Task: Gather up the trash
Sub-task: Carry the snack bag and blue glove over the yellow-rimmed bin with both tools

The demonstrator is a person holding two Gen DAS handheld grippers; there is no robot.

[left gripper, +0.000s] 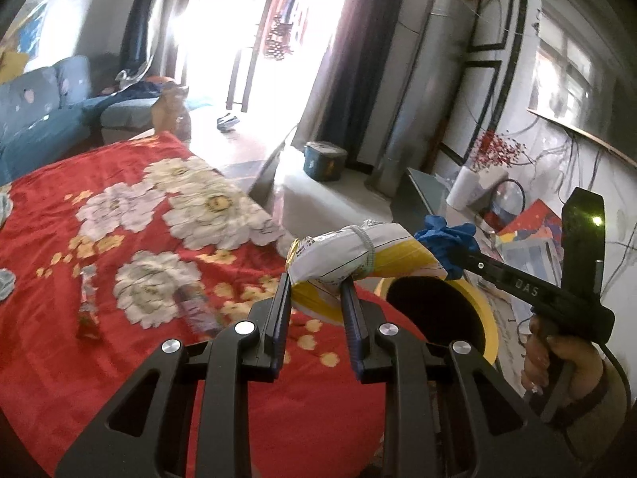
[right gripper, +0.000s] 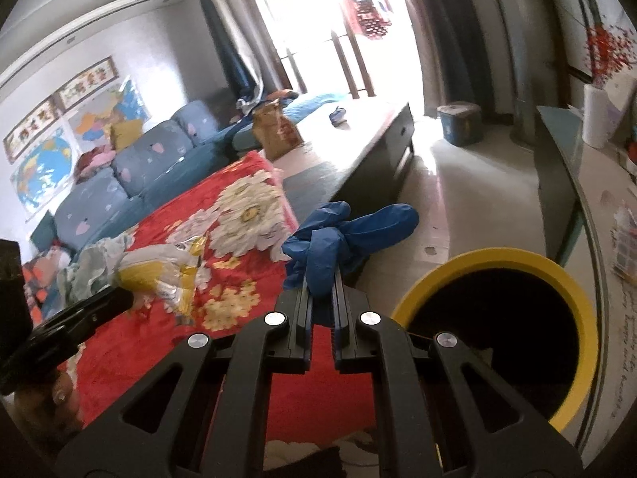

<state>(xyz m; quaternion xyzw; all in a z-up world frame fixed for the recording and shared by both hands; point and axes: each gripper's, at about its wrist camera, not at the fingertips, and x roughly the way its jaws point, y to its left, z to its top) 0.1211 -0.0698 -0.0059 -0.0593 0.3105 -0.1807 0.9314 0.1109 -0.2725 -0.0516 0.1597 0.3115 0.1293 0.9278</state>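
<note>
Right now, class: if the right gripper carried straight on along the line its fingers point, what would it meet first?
The right gripper, shut on the blue glove, points past the red blanket's edge towards bare floor. It would probably meet floor first; the yellow-rimmed bin sits off to the right. Depth is uncertain.

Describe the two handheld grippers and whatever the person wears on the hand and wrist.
Both the left gripper and the right gripper are matte black, with cut-out linkage arms, silver round pivot bolts and ribbed bluish finger pads. Seen from the left wrist camera, the right gripper carries white "DAS" lettering, a glossy black block with a small green light, and a black cable. The right hand shows a dark sleeve cuff.
</note>
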